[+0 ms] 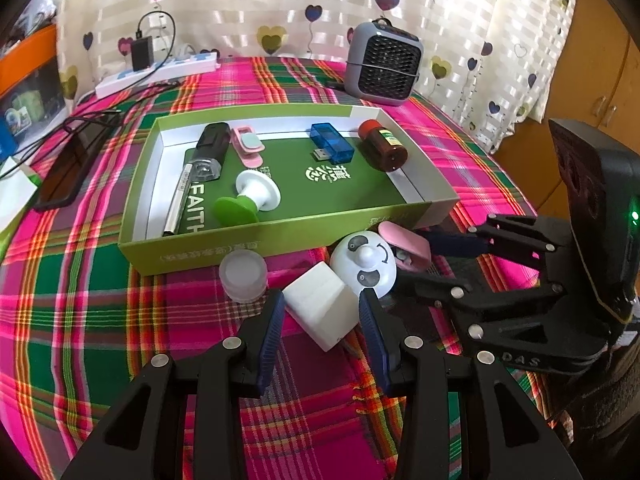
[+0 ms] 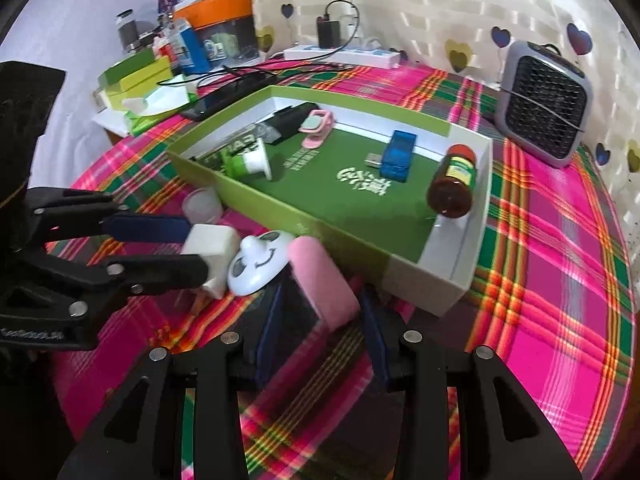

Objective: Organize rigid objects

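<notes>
My left gripper (image 1: 320,304) is shut on a white cube-shaped block (image 1: 322,310), tilted over the plaid cloth; it also shows in the right wrist view (image 2: 196,248) with the block (image 2: 210,248) between its pads. My right gripper (image 2: 320,292) is shut on a pink case (image 2: 324,280) with a dark inside, right in front of the green box's (image 2: 304,216) near wall. Between block and case lies a white panda-face disc (image 1: 364,264). A small clear jar (image 1: 243,274) stands left of the block.
The green box (image 1: 240,240) holds a black tube (image 1: 210,150), a pen (image 1: 176,200), a pink clip (image 1: 250,146), a green-white spool (image 1: 248,198), a blue USB stick (image 1: 332,144) and a brown bottle (image 1: 384,146). A grey fan (image 1: 384,64), a power strip (image 1: 160,72) and a phone (image 1: 70,168) lie beyond.
</notes>
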Demonstrator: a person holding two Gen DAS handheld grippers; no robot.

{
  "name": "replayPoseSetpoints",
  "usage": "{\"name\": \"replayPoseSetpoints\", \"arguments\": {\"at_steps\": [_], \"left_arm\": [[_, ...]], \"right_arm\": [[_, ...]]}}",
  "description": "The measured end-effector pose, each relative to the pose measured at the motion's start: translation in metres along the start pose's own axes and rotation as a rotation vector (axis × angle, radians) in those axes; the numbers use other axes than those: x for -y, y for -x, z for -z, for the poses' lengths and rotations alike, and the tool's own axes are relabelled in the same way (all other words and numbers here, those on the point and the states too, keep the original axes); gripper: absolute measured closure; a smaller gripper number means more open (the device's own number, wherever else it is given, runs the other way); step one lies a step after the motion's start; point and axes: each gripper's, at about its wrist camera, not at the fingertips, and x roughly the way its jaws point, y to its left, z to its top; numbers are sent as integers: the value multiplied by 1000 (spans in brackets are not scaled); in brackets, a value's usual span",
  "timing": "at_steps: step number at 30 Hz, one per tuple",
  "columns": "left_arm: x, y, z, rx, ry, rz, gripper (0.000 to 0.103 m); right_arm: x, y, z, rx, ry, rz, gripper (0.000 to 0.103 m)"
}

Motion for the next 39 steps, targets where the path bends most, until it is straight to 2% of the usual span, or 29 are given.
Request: {"name": "replayPoseSetpoints", "arguments": {"at_steps": [6, 11, 16, 28, 35, 39], "left_arm": [[-2, 0, 0, 0, 9, -4, 65], [-2, 0, -1, -2, 8, -4, 65], [0, -2, -3, -4, 10, -8, 65], [3, -3, -3, 0, 13, -23, 65], [2, 3, -1, -1, -28, -63, 65], [-1, 5, 2, -13, -12, -34, 65]], "right_arm": [[-3, 1, 2, 0, 6, -6, 63], [3, -1, -1, 8, -39, 30, 63], [4, -1, -1, 11, -48, 59, 74], [-7, 7, 4, 27, -28, 94, 82], [-8, 15, 11, 36, -57, 113, 82], [-8, 19, 21, 23, -91, 134, 82]]}}
